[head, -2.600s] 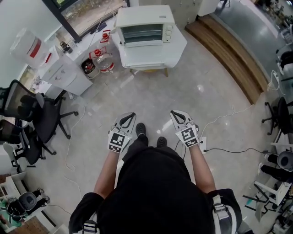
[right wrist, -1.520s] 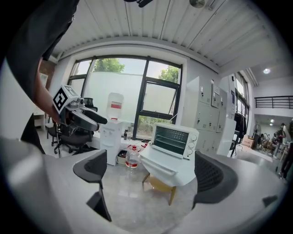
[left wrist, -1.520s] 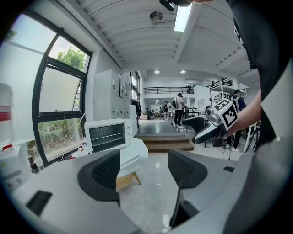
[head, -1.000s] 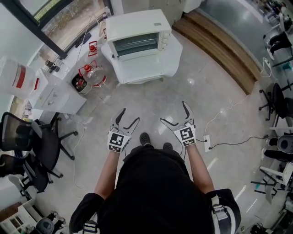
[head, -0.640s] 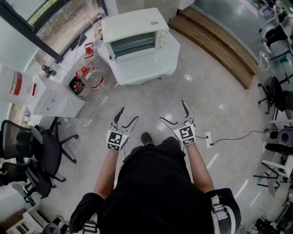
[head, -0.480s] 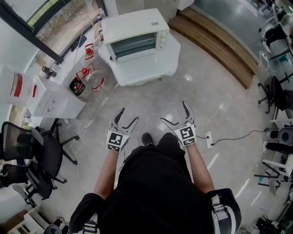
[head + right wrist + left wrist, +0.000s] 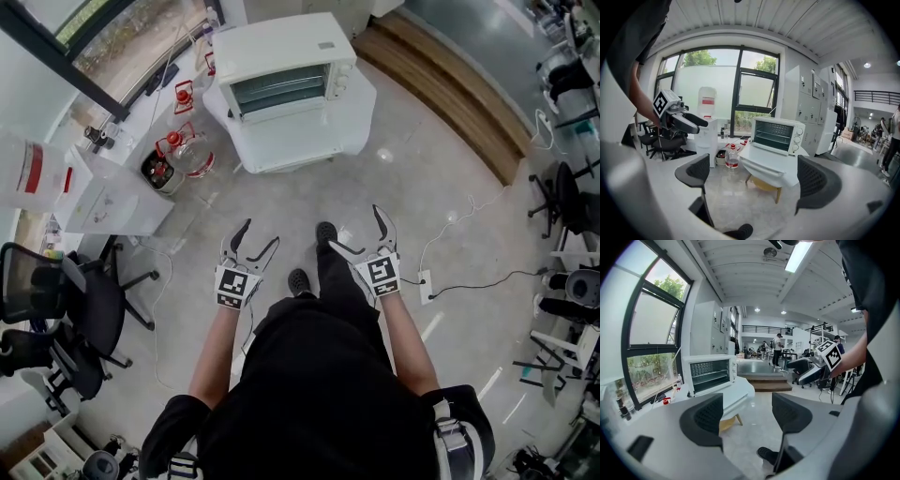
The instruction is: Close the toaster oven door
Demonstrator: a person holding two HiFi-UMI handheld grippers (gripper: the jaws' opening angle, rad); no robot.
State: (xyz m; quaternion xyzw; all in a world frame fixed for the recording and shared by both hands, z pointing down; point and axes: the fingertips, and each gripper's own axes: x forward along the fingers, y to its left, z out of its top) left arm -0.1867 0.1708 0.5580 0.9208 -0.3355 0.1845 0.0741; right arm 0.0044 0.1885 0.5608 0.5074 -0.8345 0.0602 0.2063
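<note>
The white toaster oven (image 7: 281, 61) stands on a low white table (image 7: 352, 112) across the floor, well ahead of both grippers. Its cavity with wire racks shows in the right gripper view (image 7: 776, 135) and the left gripper view (image 7: 710, 373). The door (image 7: 764, 169) appears folded down flat in front of the oven. My left gripper (image 7: 256, 239) and right gripper (image 7: 356, 230) are held at waist height, both open and empty. The left pads (image 7: 708, 416) and right pads (image 7: 816, 182) stand far apart.
Water bottles in red racks (image 7: 192, 155) and a white cabinet (image 7: 117, 197) stand left of the table. Office chairs (image 7: 56, 309) are at the far left. A wooden step (image 7: 450, 89) runs along the right. A power strip with cable (image 7: 424, 281) lies on the floor.
Both grippers went from nearly shut to open. The person has walked toward the oven, and the right foot has just stepped forward between the grippers.
</note>
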